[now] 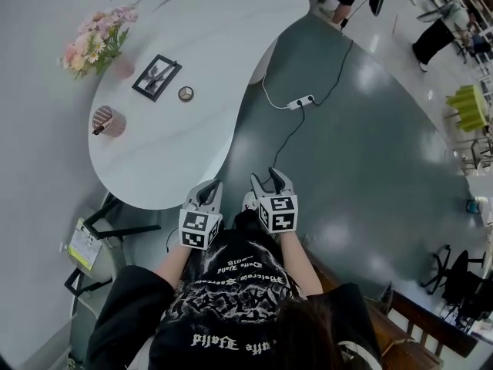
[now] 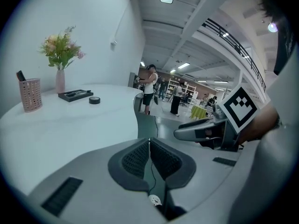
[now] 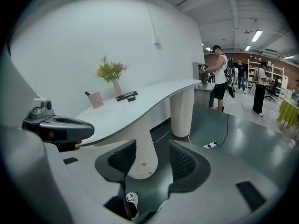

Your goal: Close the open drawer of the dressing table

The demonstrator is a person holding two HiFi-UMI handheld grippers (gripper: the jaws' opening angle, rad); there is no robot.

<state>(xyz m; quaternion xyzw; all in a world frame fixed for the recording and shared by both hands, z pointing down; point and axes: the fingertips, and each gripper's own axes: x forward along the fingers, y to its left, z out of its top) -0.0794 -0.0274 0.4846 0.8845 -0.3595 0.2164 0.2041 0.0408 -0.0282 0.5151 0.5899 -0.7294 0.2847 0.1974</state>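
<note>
**Head view: white curved dressing bench (image 1: 200,45) ahead**

Left gripper (image 1: 209,186) hangs by the bench's near edge, jaws pressed together on nothing. Right gripper (image 1: 271,177) hangs just beside it, jaws spread wide, empty. I cannot see the drawer.

L claw (image 1: 209,185) jaws together, R claw (image 1: 268,177) jaws apart, both empty, side by side

text: none legible | black shirt (image 1: 231,284): gothic lettering, upside down, unreadable
</note>
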